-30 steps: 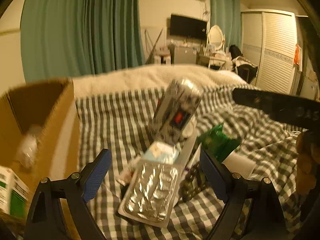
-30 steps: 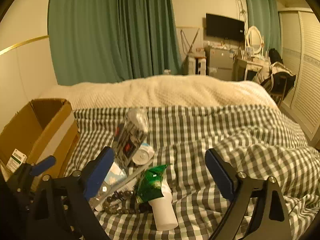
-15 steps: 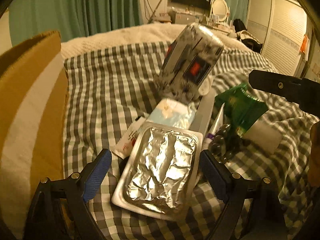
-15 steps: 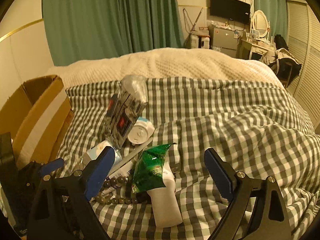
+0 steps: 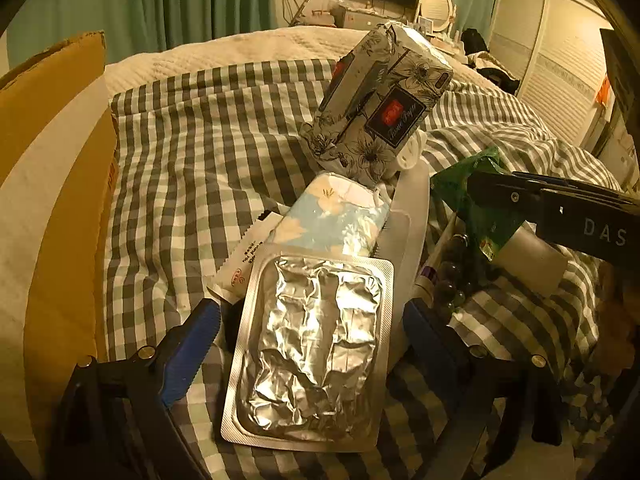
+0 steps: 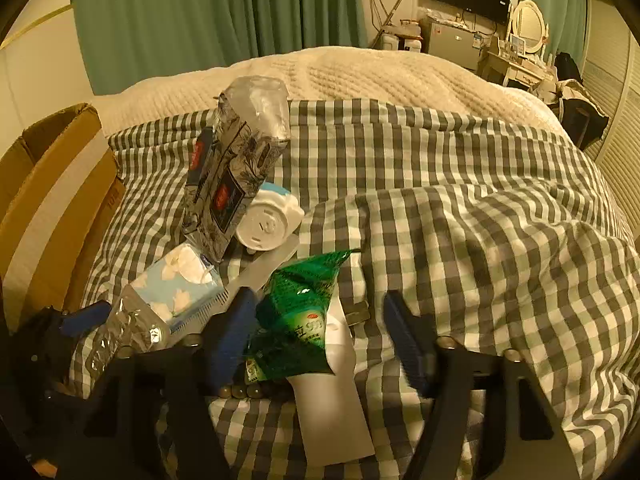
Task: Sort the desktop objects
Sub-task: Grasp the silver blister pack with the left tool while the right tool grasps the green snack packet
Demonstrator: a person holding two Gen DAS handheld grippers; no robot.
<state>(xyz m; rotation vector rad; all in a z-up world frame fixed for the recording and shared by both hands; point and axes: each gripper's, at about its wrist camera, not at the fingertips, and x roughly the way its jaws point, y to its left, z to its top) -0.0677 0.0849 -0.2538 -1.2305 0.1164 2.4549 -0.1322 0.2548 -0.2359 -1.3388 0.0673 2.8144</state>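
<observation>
Green curtains point(image 6: 220, 20) hang behind the bed point(image 6: 460, 184) with its checked cover. On the cover lies a heap of small things beside a cardboard box point(image 5: 52, 208). The left gripper point(image 5: 312, 320) is closing, its fingers wide on both sides of a foil blister pack point(image 5: 316, 352), not touching it. The right gripper point(image 6: 320, 332) is closing around a green packet point(image 6: 296, 312) and a white tube point(image 6: 332, 408).

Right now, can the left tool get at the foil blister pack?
Probably yes. The foil blister pack lies on top of the pile with nothing covering it, already between the left tool's closing jaws, which don't visibly press it yet.
</observation>
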